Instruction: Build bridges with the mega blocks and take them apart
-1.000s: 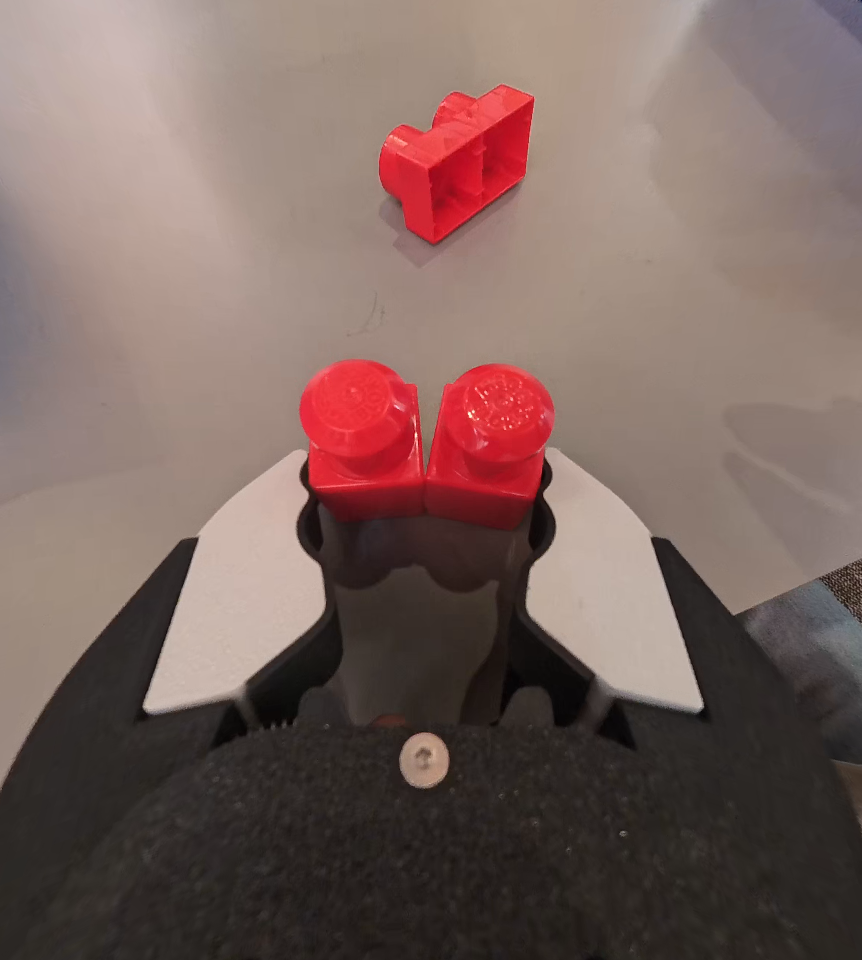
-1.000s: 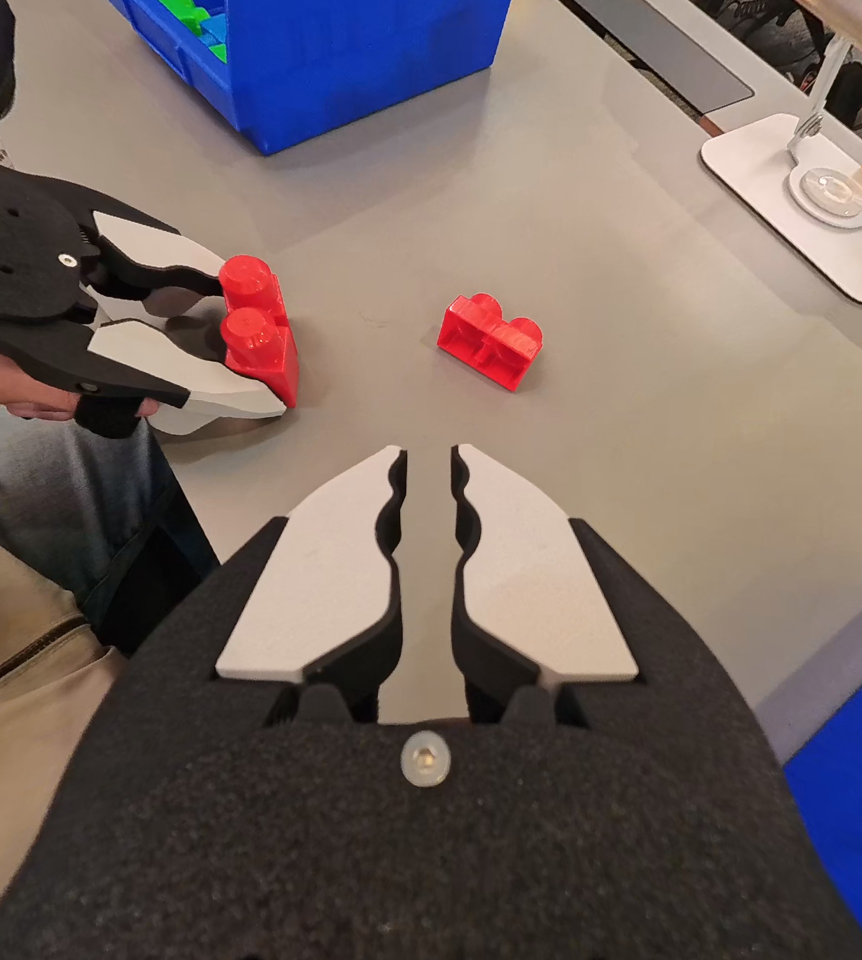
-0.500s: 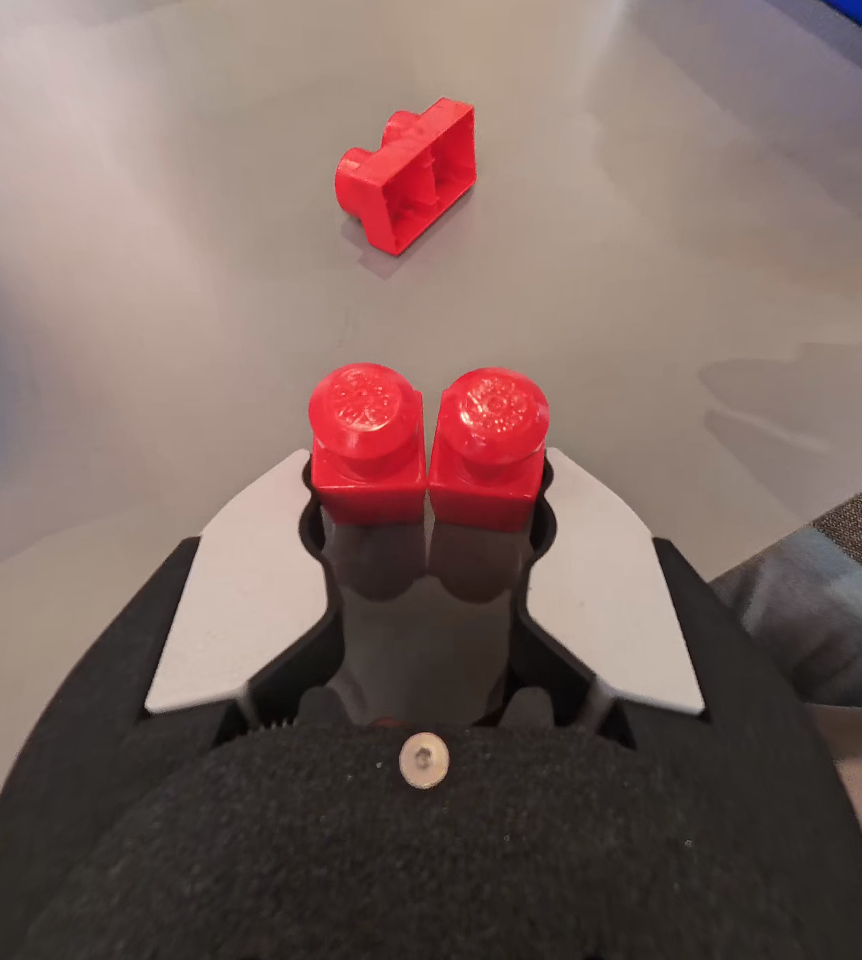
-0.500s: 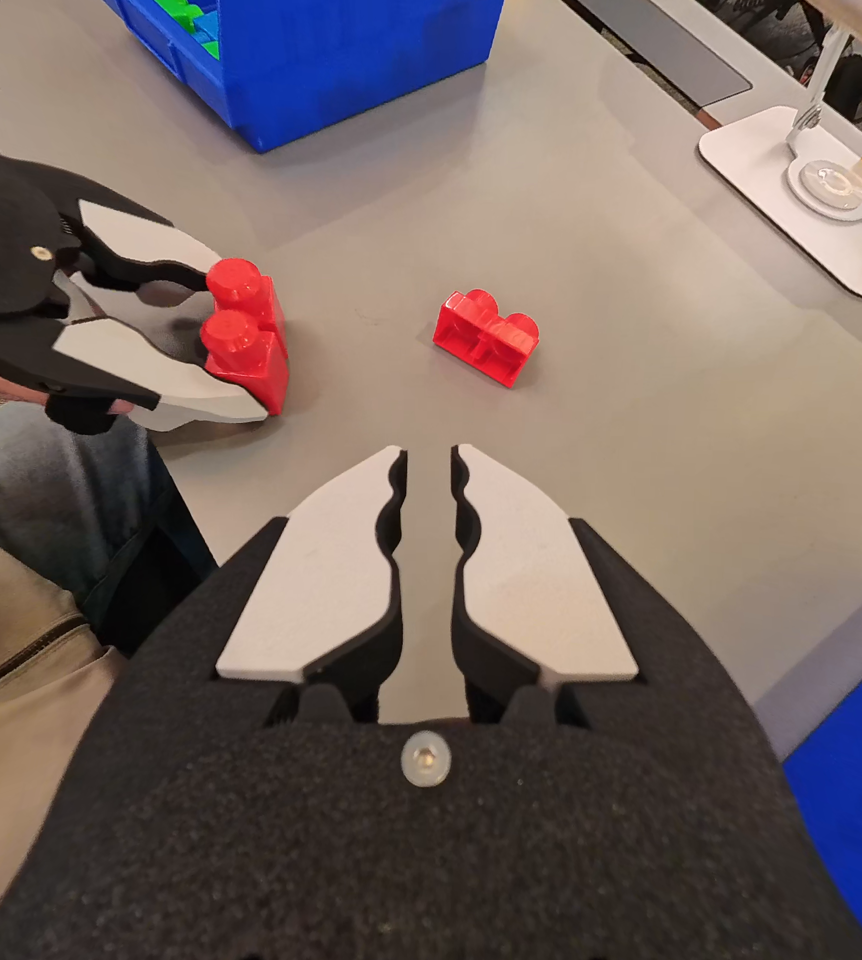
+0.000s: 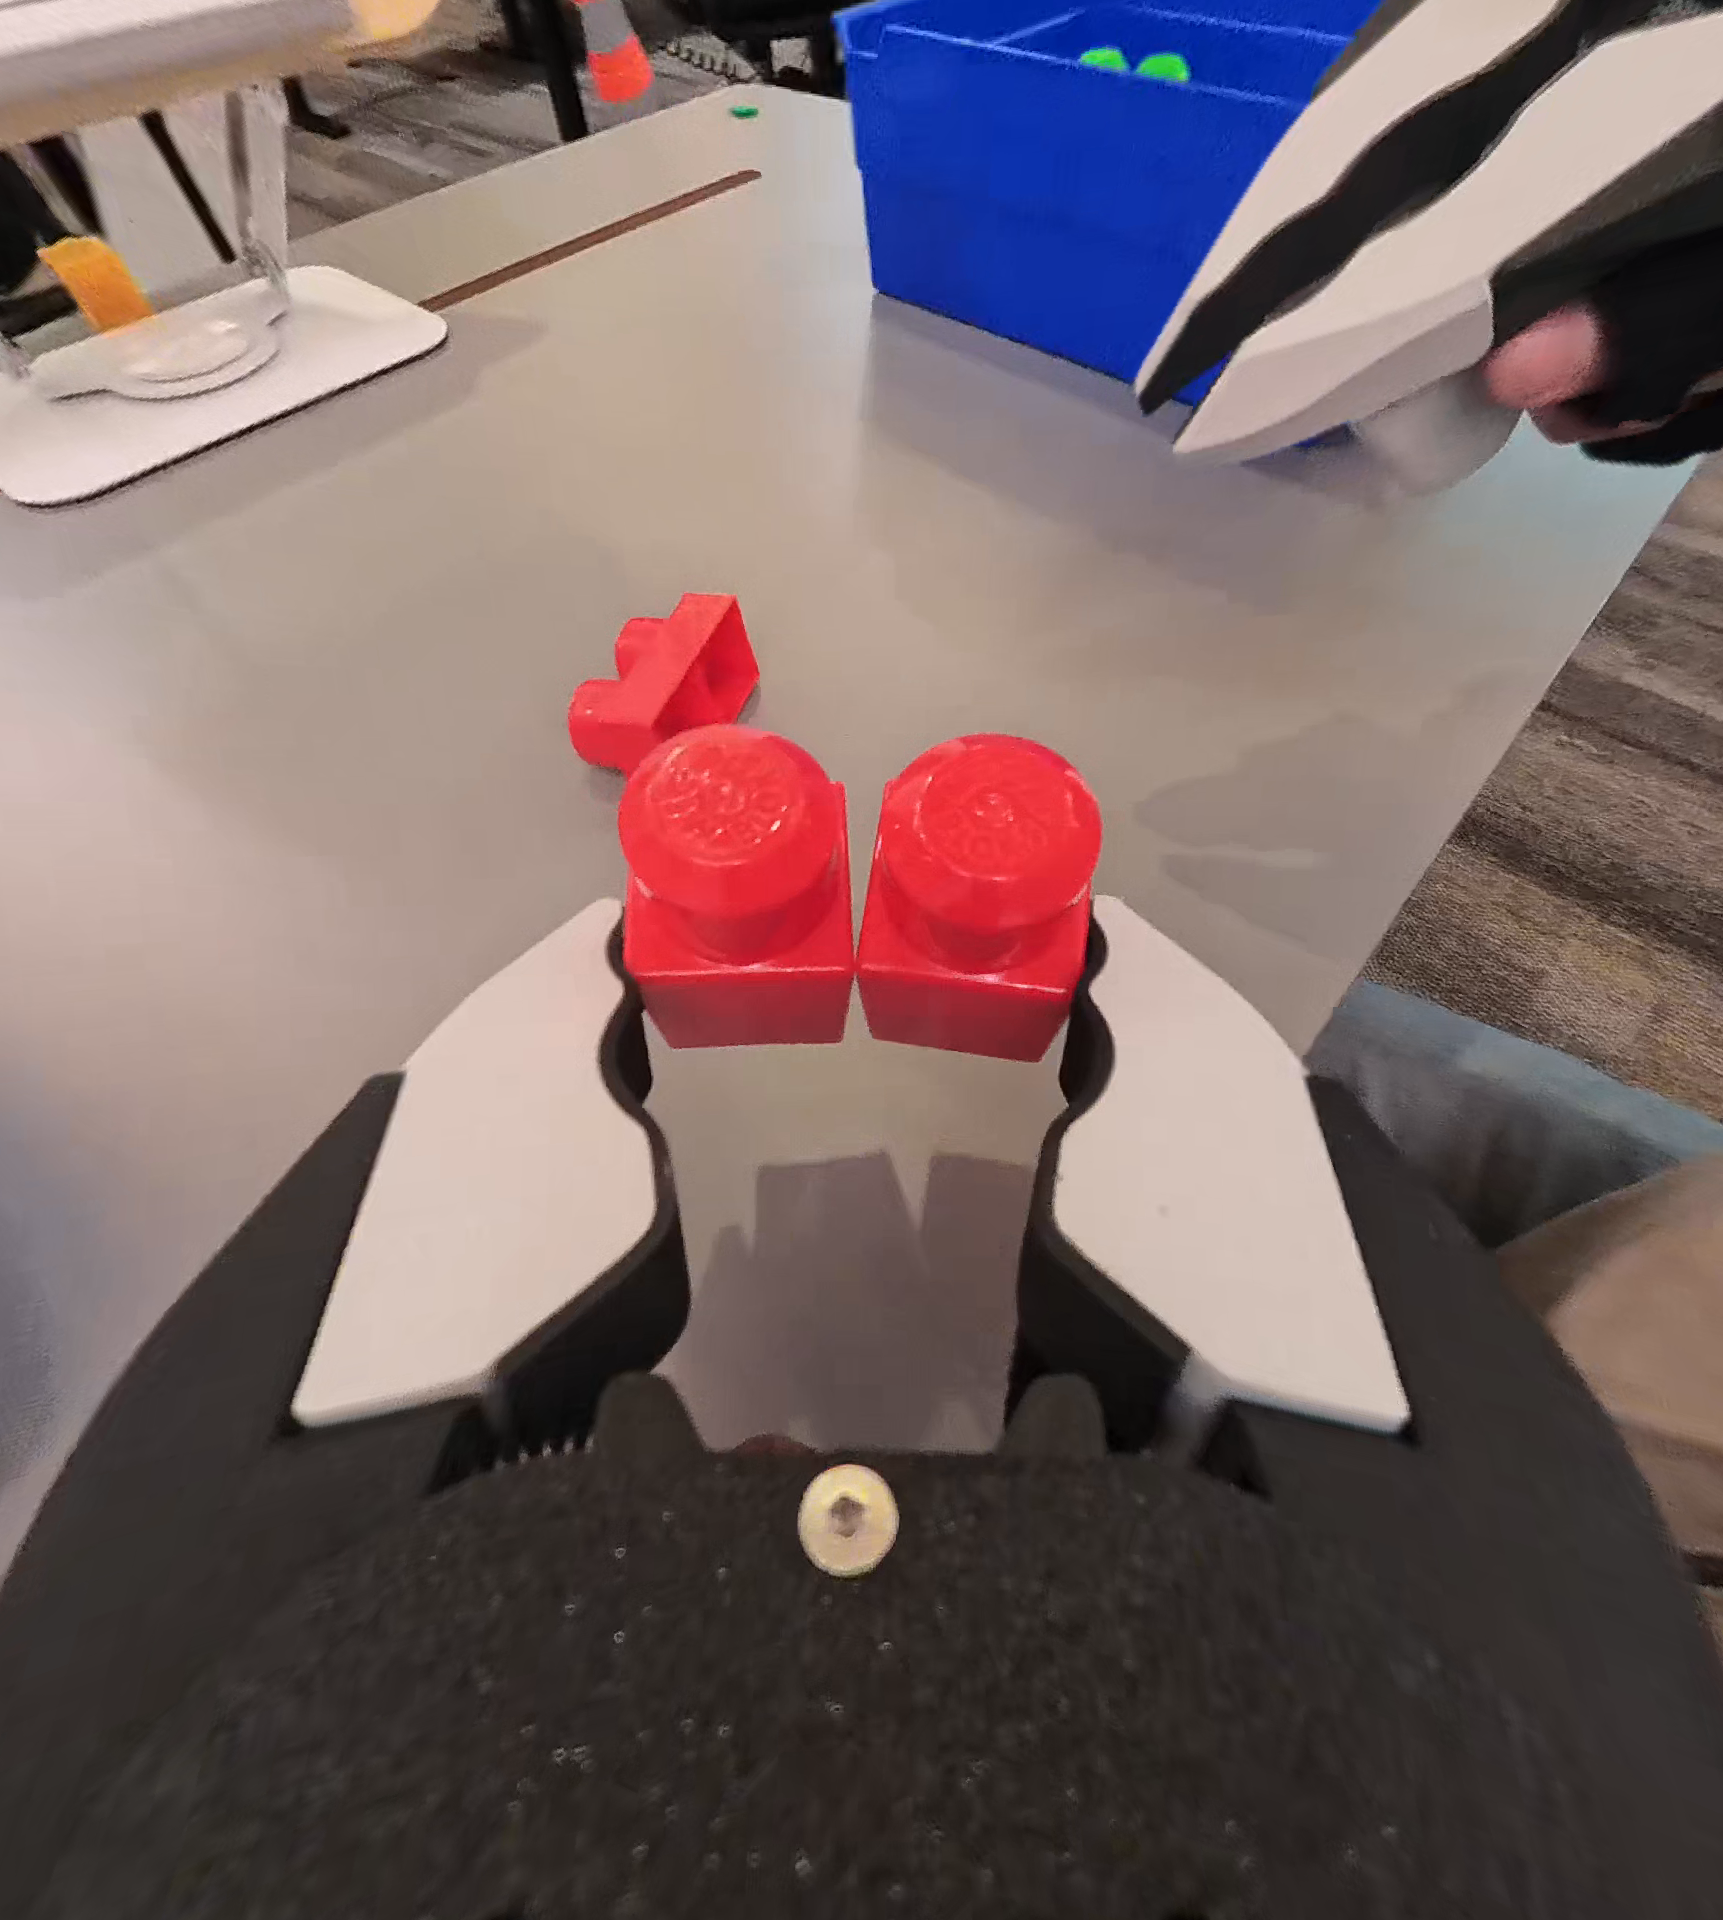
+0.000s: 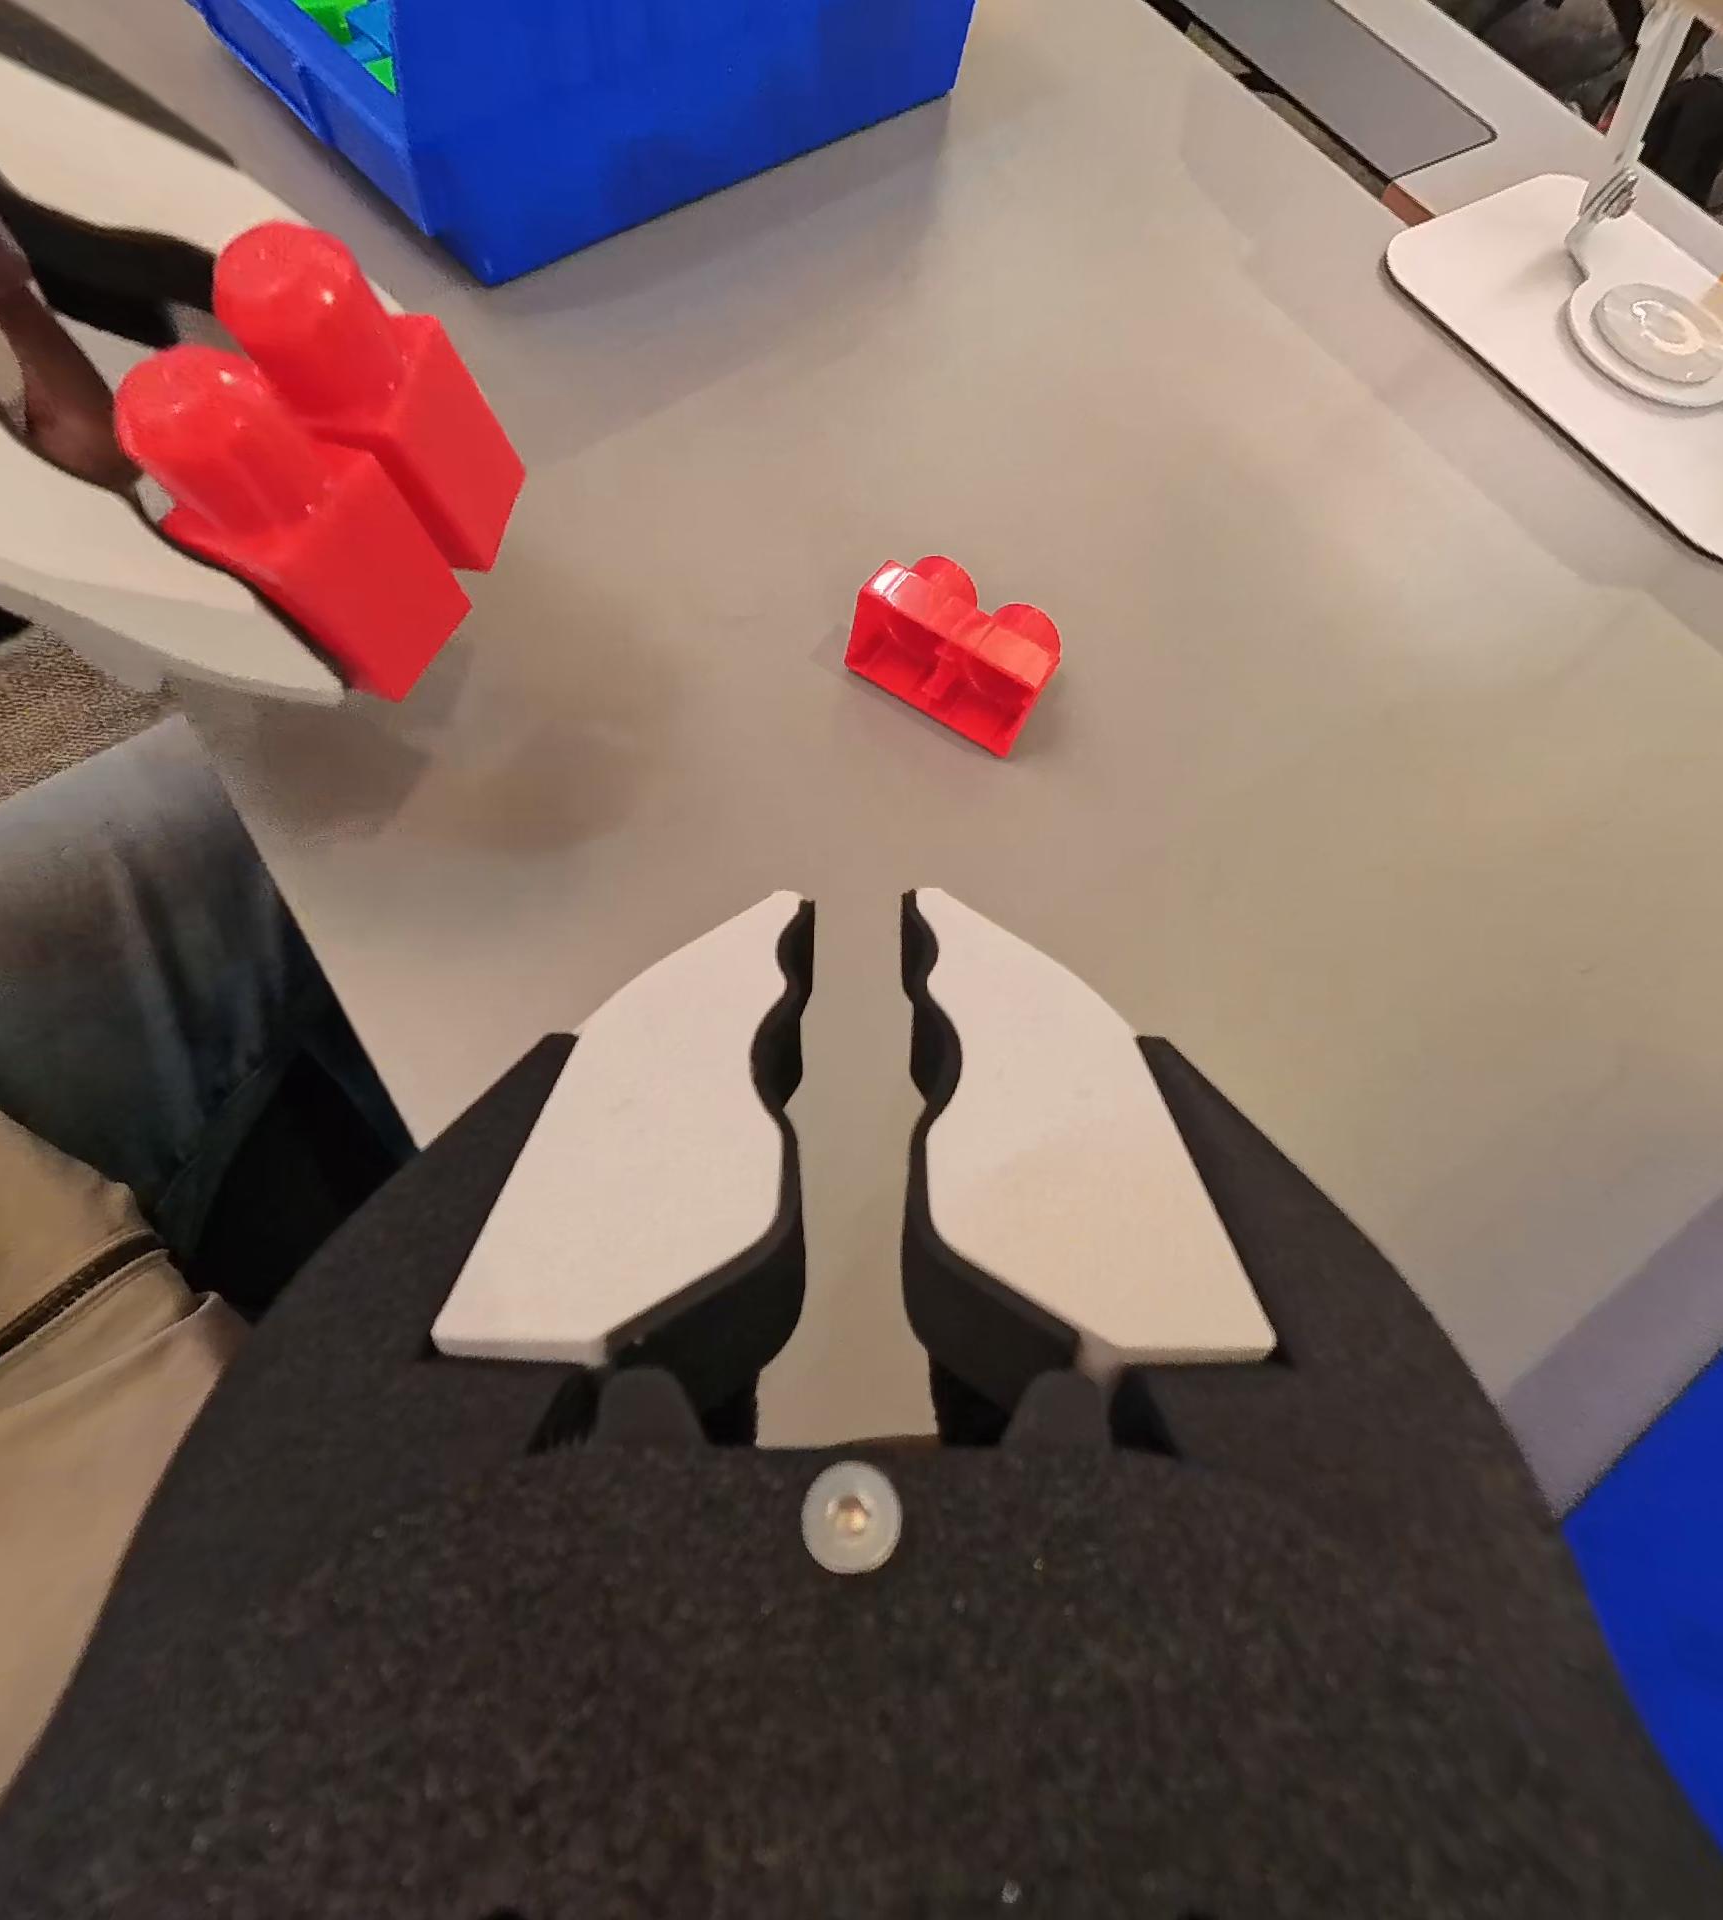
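The grey surface (image 6: 1252, 831) has a blue bin (image 6: 680, 114) at its far side and a white stand (image 6: 1615, 364) off to the right of the right hand-held gripper (image 6: 857, 909). The left hand-held gripper (image 5: 852, 925) is squeezed onto two small red blocks (image 5: 852, 914), side by side, bumps facing away from it, held up off the surface. The right hand-held gripper holds nothing. Its fingers are nearly together, with only a thin gap between them.

One more red block (image 6: 950, 655), with two bumps, lies on its side just ahead of the right hand-held gripper, and just past the held blocks as the left one sees it.

The next job is probably setting the two small blocks down as bridge legs. To do it well, turn them bumps up, keep the squeeze even so neither slips out, and stand them flat near the lying block. The right hand-held gripper would need to open wider before it can pick that block up.
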`<move>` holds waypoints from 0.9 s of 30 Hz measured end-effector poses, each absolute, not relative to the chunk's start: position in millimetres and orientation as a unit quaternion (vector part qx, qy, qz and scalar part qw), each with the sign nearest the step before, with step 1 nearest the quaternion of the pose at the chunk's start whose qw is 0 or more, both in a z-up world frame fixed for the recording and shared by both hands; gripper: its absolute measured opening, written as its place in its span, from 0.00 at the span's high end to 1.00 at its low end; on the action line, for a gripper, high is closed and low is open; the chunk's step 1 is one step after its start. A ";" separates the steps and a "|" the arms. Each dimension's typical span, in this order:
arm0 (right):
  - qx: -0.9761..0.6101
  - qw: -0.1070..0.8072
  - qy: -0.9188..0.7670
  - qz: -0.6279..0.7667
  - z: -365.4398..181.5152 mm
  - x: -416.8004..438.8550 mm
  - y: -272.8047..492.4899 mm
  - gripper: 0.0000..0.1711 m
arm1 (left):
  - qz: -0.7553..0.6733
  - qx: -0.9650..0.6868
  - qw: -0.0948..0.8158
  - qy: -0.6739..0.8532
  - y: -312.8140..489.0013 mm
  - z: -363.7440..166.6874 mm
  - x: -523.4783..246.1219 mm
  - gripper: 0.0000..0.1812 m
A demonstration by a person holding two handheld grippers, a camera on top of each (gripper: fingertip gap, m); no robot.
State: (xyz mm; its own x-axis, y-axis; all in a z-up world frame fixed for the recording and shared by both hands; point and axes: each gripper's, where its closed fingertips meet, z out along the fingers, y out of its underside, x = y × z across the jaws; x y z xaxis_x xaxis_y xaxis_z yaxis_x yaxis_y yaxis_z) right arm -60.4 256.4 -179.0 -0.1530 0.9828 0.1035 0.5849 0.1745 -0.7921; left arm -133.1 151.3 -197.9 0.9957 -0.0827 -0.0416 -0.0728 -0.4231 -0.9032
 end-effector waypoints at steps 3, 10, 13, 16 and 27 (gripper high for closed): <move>-0.567 0.318 -0.695 0.308 -186.2 -65.3 257.1 0.91 | 0.003 -0.851 0.521 0.066 157.8 -199.9 -151.0 0.57; -0.557 0.313 -0.714 0.287 -201.3 -127.2 266.1 0.76 | 0.046 -0.878 0.472 0.066 170.0 -218.3 -195.7 0.57; -0.544 0.292 -0.748 0.242 -224.6 -155.5 285.4 0.74 | 0.014 -0.877 0.474 0.074 169.1 -221.5 -192.8 0.57; -0.523 0.242 -0.774 0.263 -240.6 -169.8 288.0 0.75 | 0.016 -0.884 0.463 0.070 166.4 -228.2 -197.3 0.57; -0.417 0.265 -0.841 0.219 -243.0 -180.9 297.9 0.84 | -0.007 -0.883 0.462 0.083 158.7 -238.9 -181.7 0.57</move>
